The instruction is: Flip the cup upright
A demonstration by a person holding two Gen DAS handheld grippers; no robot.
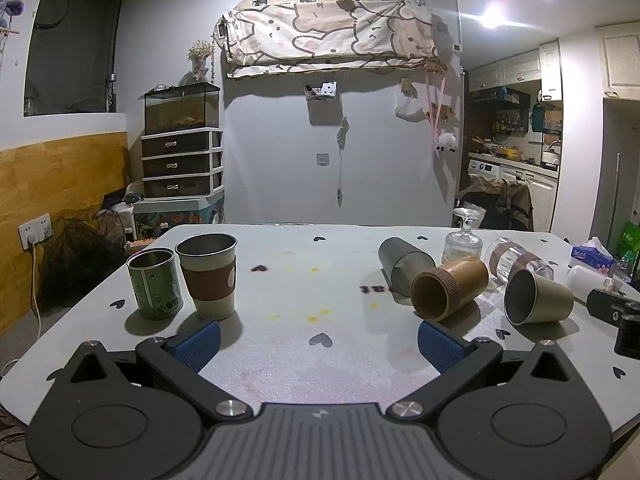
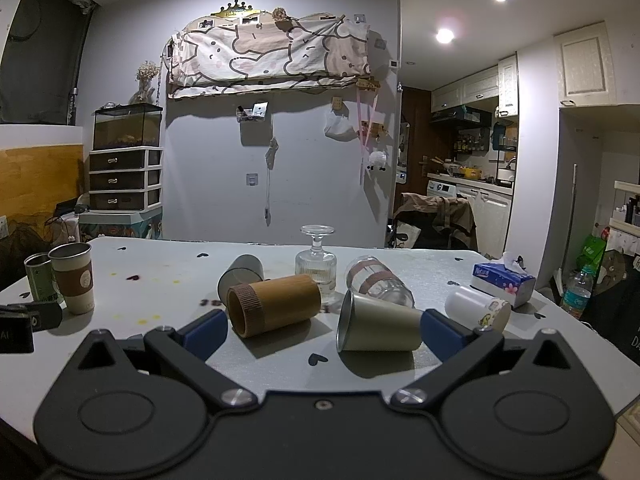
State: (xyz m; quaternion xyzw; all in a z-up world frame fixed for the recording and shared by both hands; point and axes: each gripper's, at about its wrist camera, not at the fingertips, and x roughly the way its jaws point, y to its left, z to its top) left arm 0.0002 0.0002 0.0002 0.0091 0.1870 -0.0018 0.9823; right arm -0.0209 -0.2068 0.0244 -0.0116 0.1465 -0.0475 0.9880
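Several cups lie on their sides on the white table: a brown bamboo cup, a beige metal cup, a grey cup, a clear glass with a brown band and a white cup. Two cups stand upright at the left: a sleeved steel cup and a green can cup. My left gripper is open and empty. My right gripper is open, with the beige cup lying just ahead between its fingers.
A glass goblet stands upside down behind the fallen cups. A tissue box sits at the right edge. The other gripper's black body shows at each view's side. The table's edge is near on both sides.
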